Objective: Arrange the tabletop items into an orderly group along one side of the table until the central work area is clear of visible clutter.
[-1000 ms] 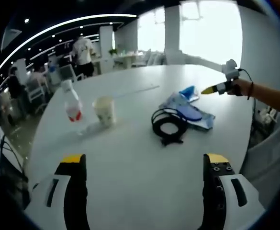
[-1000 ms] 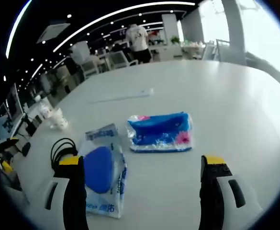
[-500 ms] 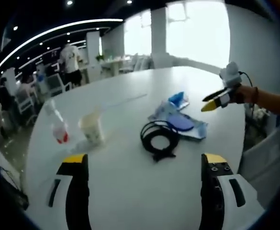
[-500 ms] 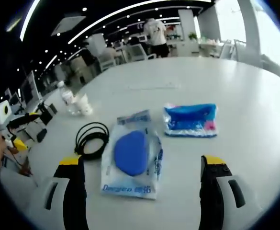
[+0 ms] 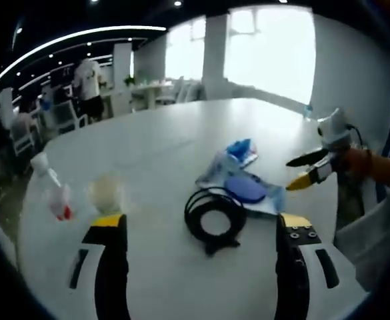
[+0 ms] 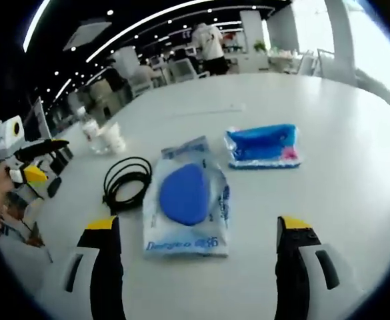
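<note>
A coiled black cable [image 5: 213, 215] [image 6: 125, 183] lies mid-table, just ahead of my open left gripper [image 5: 201, 230]. Beside it is a clear packet holding a blue round pad [image 5: 245, 189] [image 6: 187, 198], which lies between the jaws of my open right gripper [image 6: 198, 230]. A blue tissue pack [image 6: 262, 145] [image 5: 240, 148] lies beyond the packet. A paper cup [image 5: 105, 193] [image 6: 113, 138] and a plastic bottle [image 5: 53, 191] [image 6: 90, 132] with a red label stand together farther off. My right gripper [image 5: 310, 168] enters the left gripper view from the right, and my left gripper [image 6: 35, 160] enters the right gripper view from the left.
The white table [image 5: 161, 140] [image 6: 355, 160] is wide, with a thin strip [image 6: 218, 108] lying toward its far side. Chairs, desks and people [image 6: 208, 45] stand beyond the far edge. A hand and forearm [image 5: 375, 165] hold the right gripper.
Both views have shifted with the hands. The cable sits nearer my left gripper, the cup and bottle slid leftward in that view. The blue pad packet is now centred before my right gripper.
</note>
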